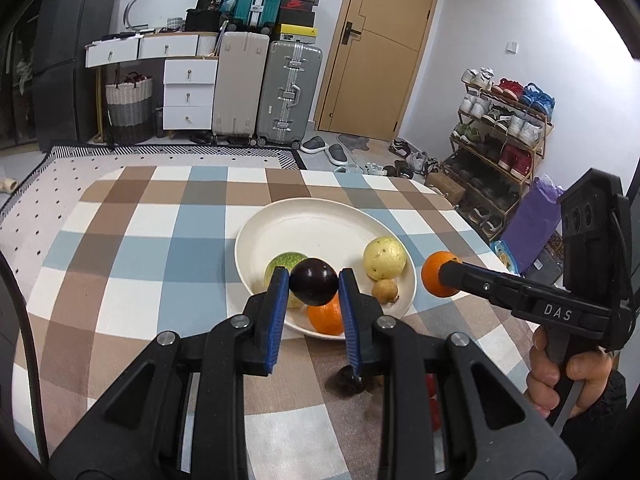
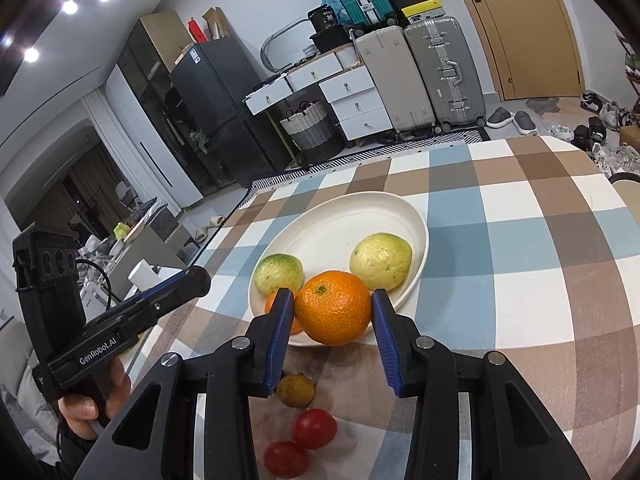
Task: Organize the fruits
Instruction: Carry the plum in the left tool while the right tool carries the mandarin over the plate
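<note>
Checked tablecloth [image 1: 120, 280] below, left hand-held gripper [image 1: 314, 286] clamps a plum [image 1: 313, 286], right hand-held gripper [image 2: 333, 309] an orange [image 2: 333, 307].

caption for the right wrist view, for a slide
Right gripper holds an orange above the white plate of fruit.

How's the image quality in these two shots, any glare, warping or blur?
Left wrist view: sharp, evenly lit, fisheye bends the table edge, dark corners. Right wrist view: ceiling lights flare top left, walls curve; the orange is crisp, the tomatoes near the bottom are slightly soft.
</note>
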`<control>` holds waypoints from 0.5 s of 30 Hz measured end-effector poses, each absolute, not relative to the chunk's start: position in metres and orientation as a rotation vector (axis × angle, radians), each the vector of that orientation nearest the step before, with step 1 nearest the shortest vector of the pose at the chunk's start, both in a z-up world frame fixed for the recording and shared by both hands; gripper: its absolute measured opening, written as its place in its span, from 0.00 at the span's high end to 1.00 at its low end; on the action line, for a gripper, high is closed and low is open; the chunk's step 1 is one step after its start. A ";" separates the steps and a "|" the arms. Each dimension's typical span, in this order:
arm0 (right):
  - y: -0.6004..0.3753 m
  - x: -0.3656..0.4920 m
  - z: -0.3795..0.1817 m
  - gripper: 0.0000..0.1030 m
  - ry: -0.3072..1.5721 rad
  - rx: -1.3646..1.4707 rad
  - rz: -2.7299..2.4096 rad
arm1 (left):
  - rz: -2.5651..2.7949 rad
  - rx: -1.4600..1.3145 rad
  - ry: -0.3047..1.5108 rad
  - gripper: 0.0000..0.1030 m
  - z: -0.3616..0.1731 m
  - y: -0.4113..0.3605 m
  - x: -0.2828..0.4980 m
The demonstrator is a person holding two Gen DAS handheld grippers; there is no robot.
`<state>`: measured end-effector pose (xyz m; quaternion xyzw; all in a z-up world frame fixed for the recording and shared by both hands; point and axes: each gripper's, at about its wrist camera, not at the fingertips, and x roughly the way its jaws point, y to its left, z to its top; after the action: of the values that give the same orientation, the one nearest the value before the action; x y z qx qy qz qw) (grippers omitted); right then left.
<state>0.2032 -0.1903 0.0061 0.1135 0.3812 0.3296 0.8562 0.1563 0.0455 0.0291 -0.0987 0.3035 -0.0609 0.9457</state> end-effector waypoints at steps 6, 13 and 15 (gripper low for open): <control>-0.189 0.211 0.017 0.61 0.792 0.250 0.679 | -0.142 -0.211 0.612 0.78 0.037 0.039 0.168; -0.187 0.222 0.025 0.61 0.803 0.252 0.652 | -0.143 -0.192 0.616 0.78 0.038 0.032 0.189; -0.185 0.226 0.025 0.61 0.812 0.252 0.652 | -0.139 -0.190 0.619 0.78 0.036 0.030 0.195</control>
<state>0.2261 -0.1847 0.0249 0.1202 0.3867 0.3105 0.8600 0.1946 0.0299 0.0363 -0.0933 0.3040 -0.0680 0.9456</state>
